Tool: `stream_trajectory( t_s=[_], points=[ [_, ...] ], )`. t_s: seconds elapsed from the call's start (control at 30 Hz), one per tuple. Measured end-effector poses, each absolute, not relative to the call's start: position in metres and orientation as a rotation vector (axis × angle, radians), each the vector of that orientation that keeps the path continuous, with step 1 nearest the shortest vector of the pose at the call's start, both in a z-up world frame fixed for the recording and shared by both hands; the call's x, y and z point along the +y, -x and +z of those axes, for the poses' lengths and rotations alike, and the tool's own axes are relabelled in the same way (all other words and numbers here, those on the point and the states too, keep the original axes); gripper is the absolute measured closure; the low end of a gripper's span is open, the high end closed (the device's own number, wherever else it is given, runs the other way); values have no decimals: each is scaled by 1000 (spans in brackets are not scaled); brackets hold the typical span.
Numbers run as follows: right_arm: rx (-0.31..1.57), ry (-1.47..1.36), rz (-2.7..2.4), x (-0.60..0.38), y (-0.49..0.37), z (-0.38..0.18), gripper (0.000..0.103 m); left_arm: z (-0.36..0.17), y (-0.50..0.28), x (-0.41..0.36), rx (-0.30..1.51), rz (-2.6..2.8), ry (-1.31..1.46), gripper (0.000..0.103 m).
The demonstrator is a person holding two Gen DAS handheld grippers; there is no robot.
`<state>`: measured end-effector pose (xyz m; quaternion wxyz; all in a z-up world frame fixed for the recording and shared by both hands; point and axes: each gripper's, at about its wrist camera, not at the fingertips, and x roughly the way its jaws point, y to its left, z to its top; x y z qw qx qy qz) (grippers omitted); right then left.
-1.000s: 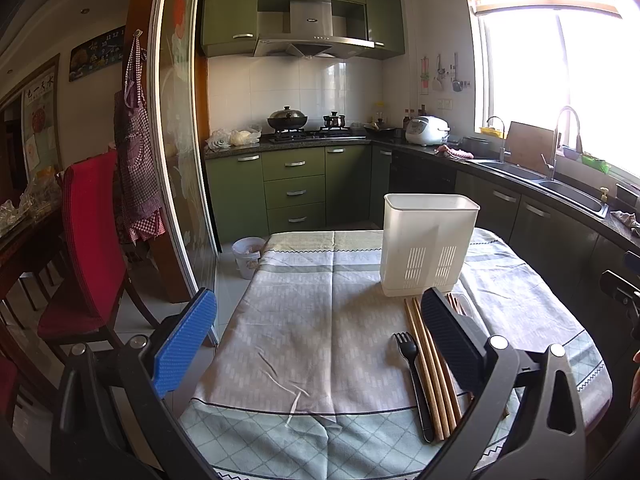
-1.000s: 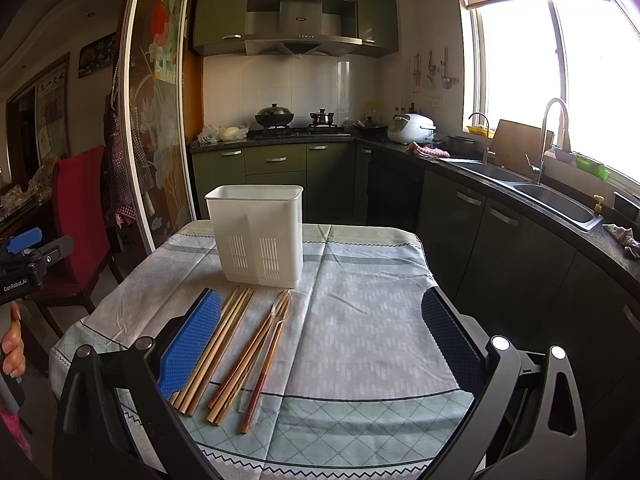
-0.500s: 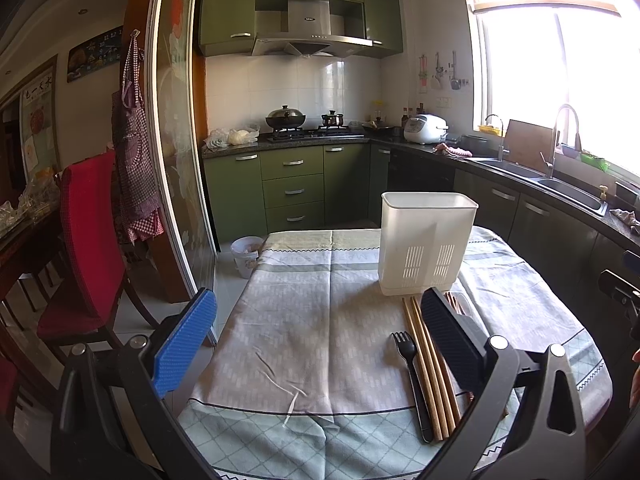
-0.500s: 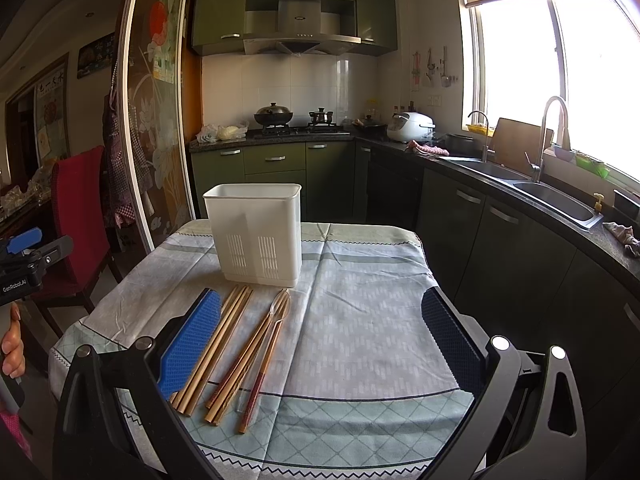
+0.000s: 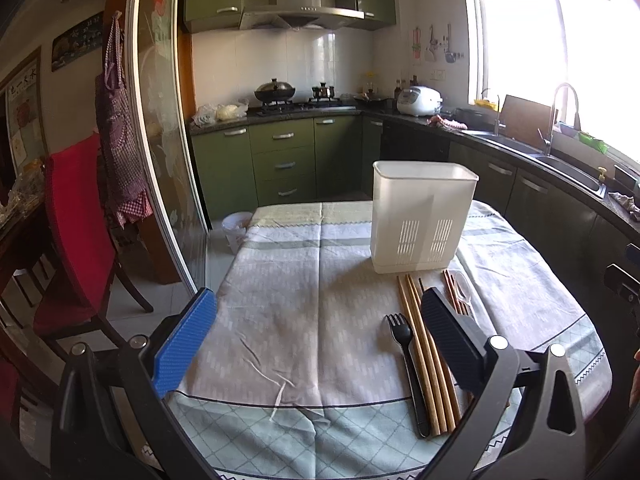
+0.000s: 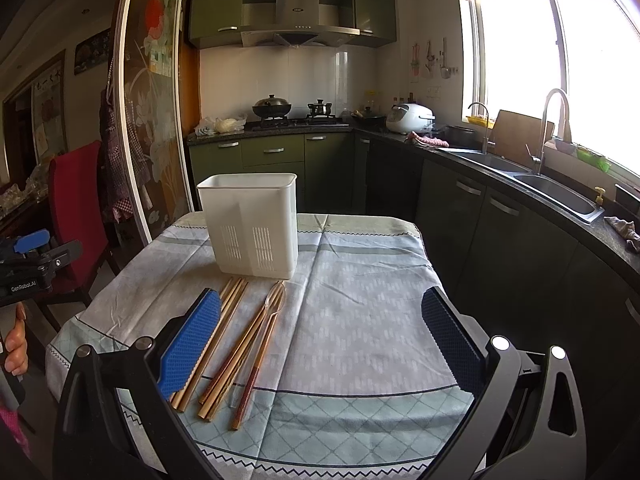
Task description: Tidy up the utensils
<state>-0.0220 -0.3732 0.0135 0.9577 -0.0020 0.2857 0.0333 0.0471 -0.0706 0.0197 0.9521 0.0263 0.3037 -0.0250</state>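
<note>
White plastic, slotted low on its front, the utensil holder [image 5: 424,220] stands upright toward the far end of the tabletop [image 5: 304,320], which is covered by a grey-and-pale-green cloth. Just in front of it the utensils lie flat side by side: a black plastic fork [image 5: 408,368] at the left, then wooden chopsticks [image 5: 420,344], a clear plastic spoon [image 6: 274,300] and darker chopsticks [image 6: 250,380] beside them. The left claw [image 5: 318,334] hangs over the near edge, released, its jaws spread wide with nothing between them. The right claw [image 6: 320,336] is likewise released and empty, its blue finger [image 6: 190,344] above the wooden chopsticks.
</note>
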Motion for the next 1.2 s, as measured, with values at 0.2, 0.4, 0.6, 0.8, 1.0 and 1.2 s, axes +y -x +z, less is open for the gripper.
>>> stream_trajectory(
  t_s=[0.2,0.4,0.6,0.8,1.0,1.2],
  points=[
    [658,-34,71,-388,6,-4,4,-4,-98,-92,884,-94,-93,6],
    [706,-84,101,-405,-8,-16,4,-40,-135,-114,1097,-132,-129,6],
    [721,-141,91,-423,-16,-22,4,-64,-157,-128,1298,-163,-90,6],
    [736,-193,89,-437,-18,-29,4,-75,-170,-137,1378,-125,-57,37],
    [751,-170,69,-447,-14,-31,4,-88,-179,-149,1428,-123,-40,67],
    [744,-163,65,-448,-11,-28,4,-87,-183,-160,1423,-131,-59,83]
  ],
)
